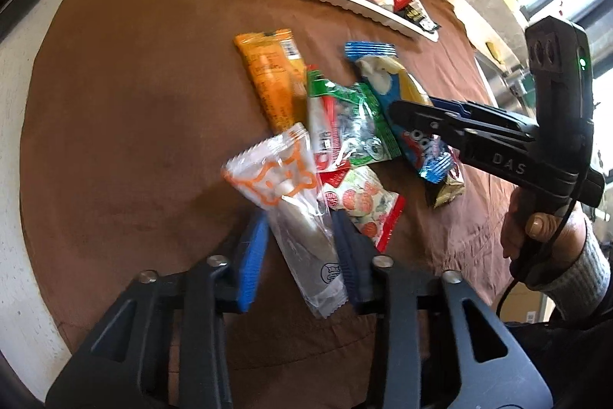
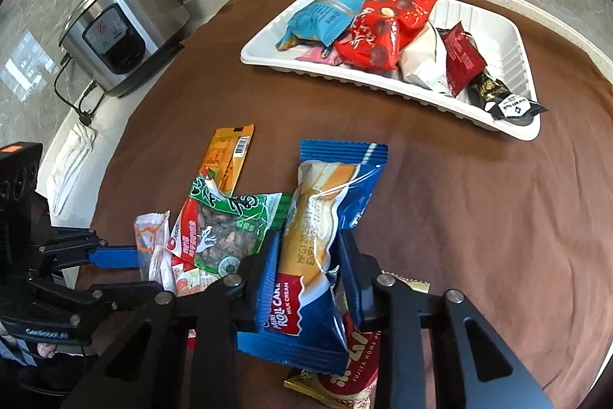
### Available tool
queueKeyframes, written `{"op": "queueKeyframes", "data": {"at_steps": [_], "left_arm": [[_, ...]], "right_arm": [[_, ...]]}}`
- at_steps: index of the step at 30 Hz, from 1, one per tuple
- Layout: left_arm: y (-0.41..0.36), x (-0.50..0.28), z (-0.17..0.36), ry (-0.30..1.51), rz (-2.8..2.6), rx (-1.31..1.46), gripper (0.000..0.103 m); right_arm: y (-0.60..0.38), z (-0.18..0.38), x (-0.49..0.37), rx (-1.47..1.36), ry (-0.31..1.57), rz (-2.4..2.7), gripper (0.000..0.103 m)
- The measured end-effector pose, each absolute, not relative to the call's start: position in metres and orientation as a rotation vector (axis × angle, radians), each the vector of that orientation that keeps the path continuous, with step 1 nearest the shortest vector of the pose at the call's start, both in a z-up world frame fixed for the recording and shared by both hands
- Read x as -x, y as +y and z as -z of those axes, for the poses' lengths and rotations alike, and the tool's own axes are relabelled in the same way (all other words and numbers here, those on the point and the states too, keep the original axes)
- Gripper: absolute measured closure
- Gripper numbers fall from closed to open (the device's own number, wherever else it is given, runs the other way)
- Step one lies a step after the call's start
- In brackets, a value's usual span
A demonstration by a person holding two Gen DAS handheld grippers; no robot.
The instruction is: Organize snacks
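Left wrist view: left tool [image 1: 299, 255] is straddling the clear packet with orange print [image 1: 285, 213] at lower centre; the right blue pad is pressing the wrapper's edge, the left pad is sitting just beside it, so whether the pinch is complete I cannot tell. No earlier picture to compare.

Right wrist view: right tool [image 2: 308, 275] is clamping the blue roll cake packet [image 2: 325, 229] at lower centre, both pads denting the film. The packet is lying over a red and gold packet [image 2: 345, 363], with the green seed packet [image 2: 226, 232] and the orange bar [image 2: 230, 156] to the left on the brown cloth [image 2: 459, 217].

The white tray [image 2: 509, 37], upper right, is already holding several snacks.

Judgement: pick-up step, both hands grasping from the loose pile. Next move is calling for a clean lift without dragging neighbours, then carrying across to the tray's free right end.
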State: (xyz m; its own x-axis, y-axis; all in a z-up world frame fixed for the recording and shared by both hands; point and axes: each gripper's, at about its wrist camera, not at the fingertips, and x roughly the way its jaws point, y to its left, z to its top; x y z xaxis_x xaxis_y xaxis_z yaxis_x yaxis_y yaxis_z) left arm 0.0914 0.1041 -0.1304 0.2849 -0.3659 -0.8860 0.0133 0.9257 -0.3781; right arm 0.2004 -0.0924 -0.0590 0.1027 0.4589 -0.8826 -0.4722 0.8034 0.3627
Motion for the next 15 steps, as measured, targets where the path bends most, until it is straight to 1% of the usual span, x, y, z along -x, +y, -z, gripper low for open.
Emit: {"op": "queueKeyframes", "data": {"at_steps": [1,6,8,15], "left_arm": [[0.106,-0.091,0.131,1.264,0.261,0.337,0.080],[0.109,-0.091,0.131,1.261,0.266,0.341,0.084],[0.111,-0.091,0.129,1.256,0.271,0.344,0.088],[0.125,-0.091,0.121,1.247,0.256,0.370,0.089]], "right_arm": [[-0.094,0.058,-0.201,0.003,1.298,-0.688,0.070],[-0.102,0.052,-0.201,-0.043,1.289,-0.691,0.071],[-0.106,0.049,-0.203,-0.072,1.289,-0.693,0.071],[-0.116,0.043,-0.206,-0.136,1.283,-0.687,0.071]]}}
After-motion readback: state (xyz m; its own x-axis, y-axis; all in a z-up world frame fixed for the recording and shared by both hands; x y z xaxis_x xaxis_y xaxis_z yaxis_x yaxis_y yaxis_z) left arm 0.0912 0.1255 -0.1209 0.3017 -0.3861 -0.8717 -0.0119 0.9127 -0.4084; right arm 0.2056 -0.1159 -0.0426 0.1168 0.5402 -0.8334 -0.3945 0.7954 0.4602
